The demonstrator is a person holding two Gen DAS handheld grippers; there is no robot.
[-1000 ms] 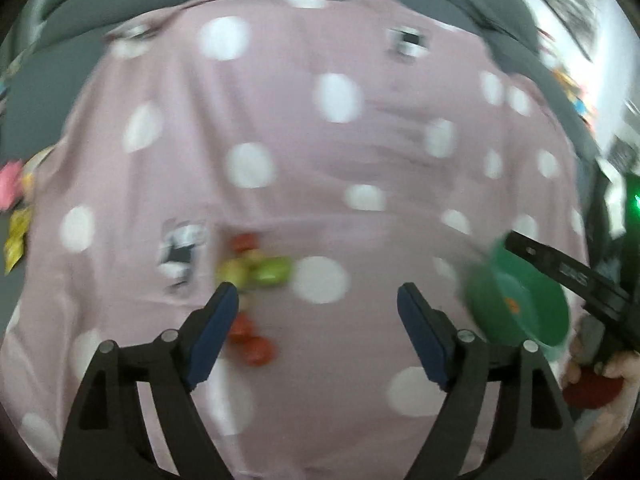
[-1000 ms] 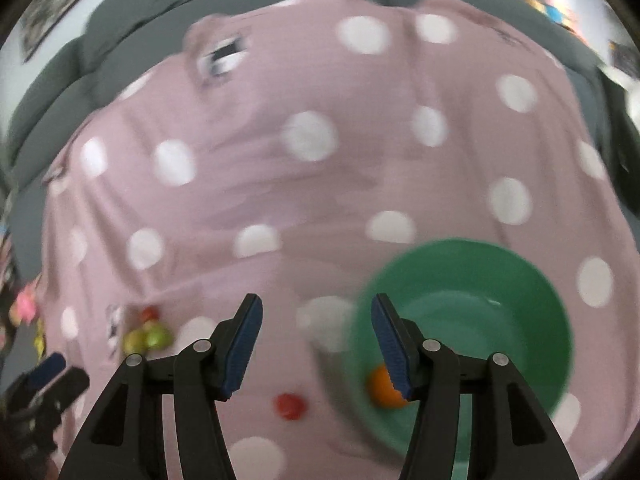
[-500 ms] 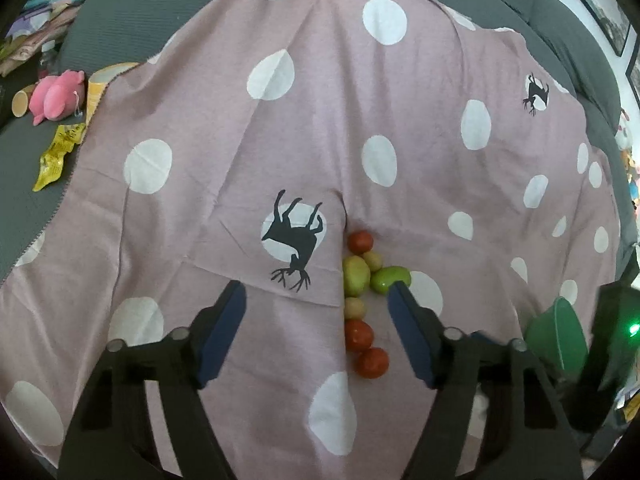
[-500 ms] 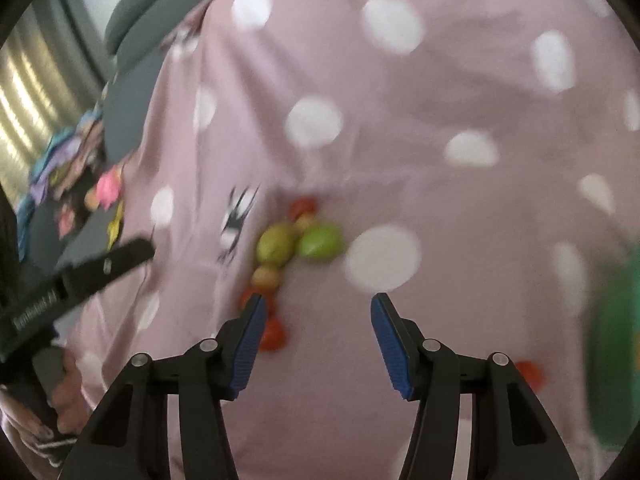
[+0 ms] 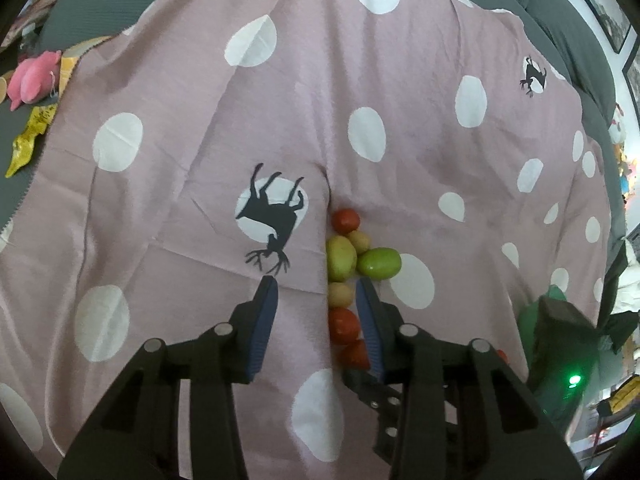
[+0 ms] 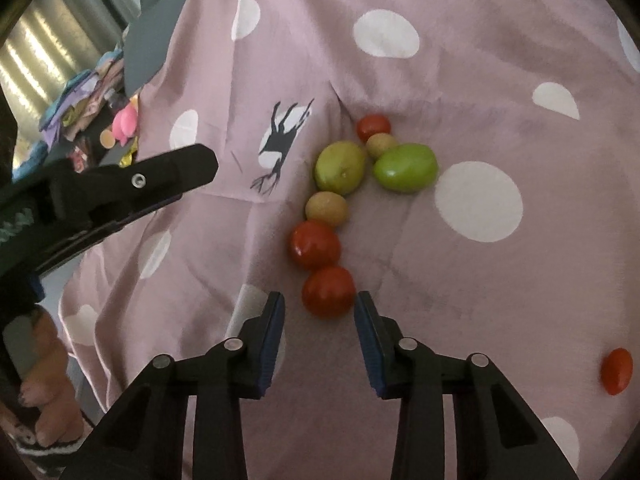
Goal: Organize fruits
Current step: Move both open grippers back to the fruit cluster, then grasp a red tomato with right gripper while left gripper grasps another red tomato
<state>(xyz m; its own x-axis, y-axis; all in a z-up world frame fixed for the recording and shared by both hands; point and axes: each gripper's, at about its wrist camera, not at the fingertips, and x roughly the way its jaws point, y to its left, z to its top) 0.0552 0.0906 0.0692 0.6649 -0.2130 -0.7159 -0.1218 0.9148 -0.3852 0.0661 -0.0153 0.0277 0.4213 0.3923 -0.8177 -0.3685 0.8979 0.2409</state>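
A cluster of small fruits lies on a pink polka-dot cloth (image 6: pixel 480 60): two red tomatoes (image 6: pixel 329 291) (image 6: pixel 315 244), a tan fruit (image 6: pixel 326 208), a yellow-green fruit (image 6: pixel 341 167), a green fruit (image 6: pixel 405 167), and a small tan and red one behind. My right gripper (image 6: pixel 318 312) is open, its tips either side of the nearest red tomato. My left gripper (image 5: pixel 316 304) is open and empty just above the same cluster (image 5: pixel 340 258). A lone red tomato (image 6: pixel 616 370) lies at the right. The green bowl (image 5: pixel 534 332) shows partly at the right in the left wrist view.
The cloth (image 5: pixel 200 140) covers a grey sofa (image 5: pixel 100 8). A pink plush toy (image 5: pixel 32 78) and yellow wrappers (image 5: pixel 28 144) lie at the left edge. The left gripper (image 6: pixel 120 188) shows at the left in the right wrist view.
The right gripper swung left from the green bowl and closed in on the fruit cluster. The left gripper moved nearer to the fruits and its jaws narrowed.
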